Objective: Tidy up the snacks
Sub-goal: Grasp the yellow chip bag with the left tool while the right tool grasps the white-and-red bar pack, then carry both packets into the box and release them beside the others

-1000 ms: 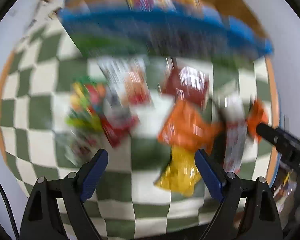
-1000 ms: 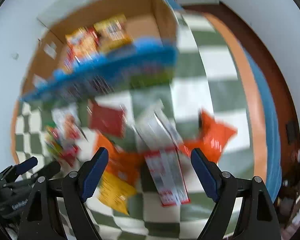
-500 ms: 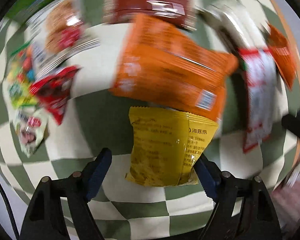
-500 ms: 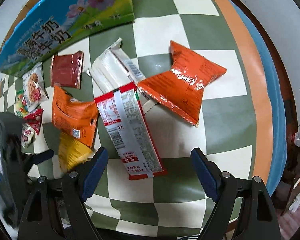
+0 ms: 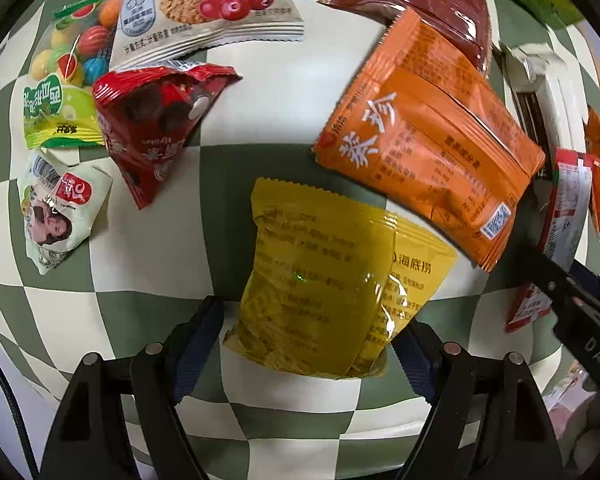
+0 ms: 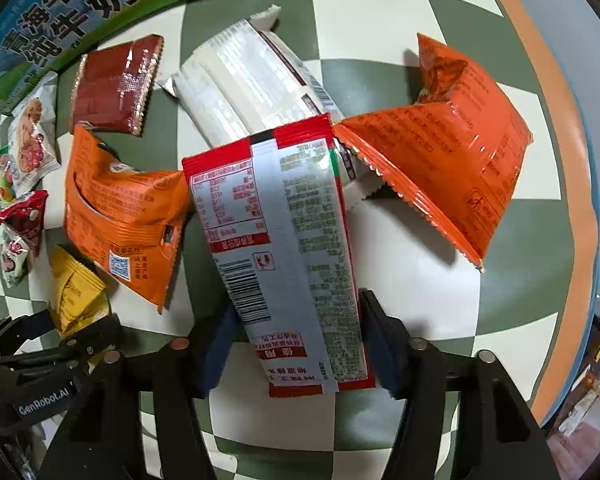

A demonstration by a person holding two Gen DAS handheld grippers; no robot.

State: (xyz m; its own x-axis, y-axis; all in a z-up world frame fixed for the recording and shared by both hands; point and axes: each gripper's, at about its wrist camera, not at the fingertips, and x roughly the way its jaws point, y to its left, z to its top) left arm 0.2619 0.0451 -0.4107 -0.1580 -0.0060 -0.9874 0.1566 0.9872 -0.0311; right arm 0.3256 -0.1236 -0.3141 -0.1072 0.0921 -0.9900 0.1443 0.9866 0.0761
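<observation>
Snack packets lie on a green-and-white checked tablecloth (image 5: 160, 264). My left gripper (image 5: 312, 320) points down, with its pads against both sides of a yellow packet (image 5: 324, 276). An orange packet (image 5: 432, 136) overlaps the yellow one's top right corner. My right gripper (image 6: 296, 312) also points down. Its jaws are closing on the lower end of a long red-and-silver packet (image 6: 284, 232), and the pads touch both its edges. That packet lies over a white packet (image 6: 244, 88) and beside a puffed orange bag (image 6: 452, 160). The left gripper (image 6: 60, 332) shows at the right wrist view's lower left.
A blue-and-green printed carton (image 6: 60, 12) stands at the far side. Small packets cluster on the left: a red one (image 5: 156, 128), a cranberry biscuit one (image 5: 204, 8), a fruit-candy one (image 5: 60, 92), a dark red one (image 5: 420, 0). The table's orange rim (image 6: 556, 120) runs down the right.
Both grippers have come down close to the table. The left jaws narrowed around the yellow packet, and the right jaws narrowed from wide open onto the red-and-silver packet.
</observation>
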